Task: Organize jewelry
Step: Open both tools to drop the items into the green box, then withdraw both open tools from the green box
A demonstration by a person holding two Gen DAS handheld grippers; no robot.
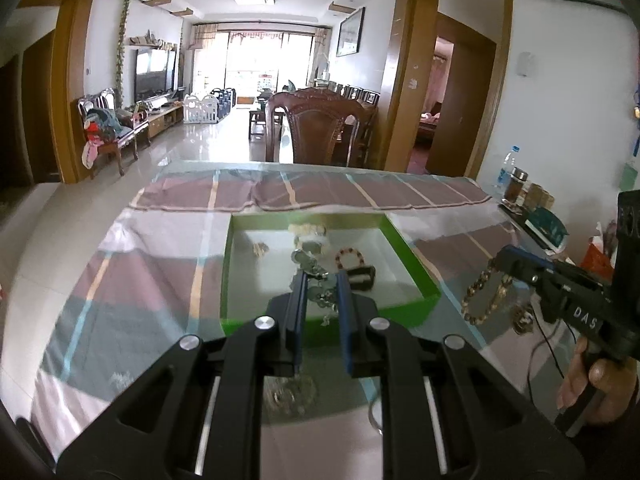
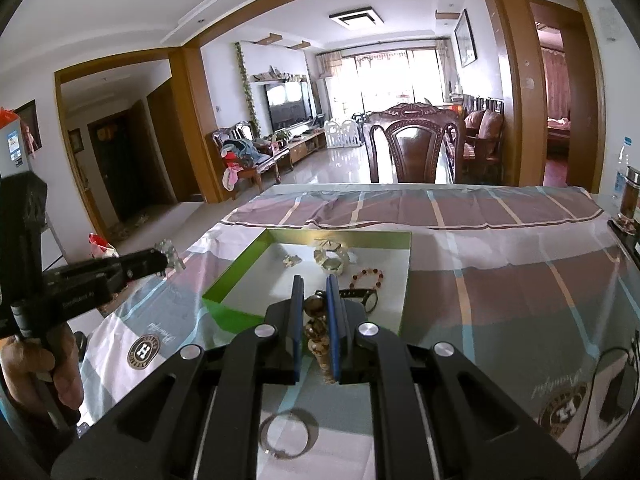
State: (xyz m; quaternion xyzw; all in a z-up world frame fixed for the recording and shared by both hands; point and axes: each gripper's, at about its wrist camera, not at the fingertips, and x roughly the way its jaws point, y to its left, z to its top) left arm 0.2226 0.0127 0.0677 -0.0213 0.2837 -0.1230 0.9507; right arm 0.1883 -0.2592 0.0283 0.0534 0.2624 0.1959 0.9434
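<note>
Dangling from the pinched-tight left gripper (image 1: 320, 280), a silvery chain (image 1: 316, 292) hangs over the tray (image 1: 404, 240) and could snag its near wall, while the right gripper (image 2: 314, 292), clamped on a bead bracelet (image 2: 316, 328), nears the tray's six o'clock rim, where beads may slip.

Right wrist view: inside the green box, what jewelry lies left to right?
Small pale trinket → cream-coloured chunky bracelet → red beaded bracelet. The black watch sits nearer, partly behind the right gripper, so I leave it out of the order.
</note>
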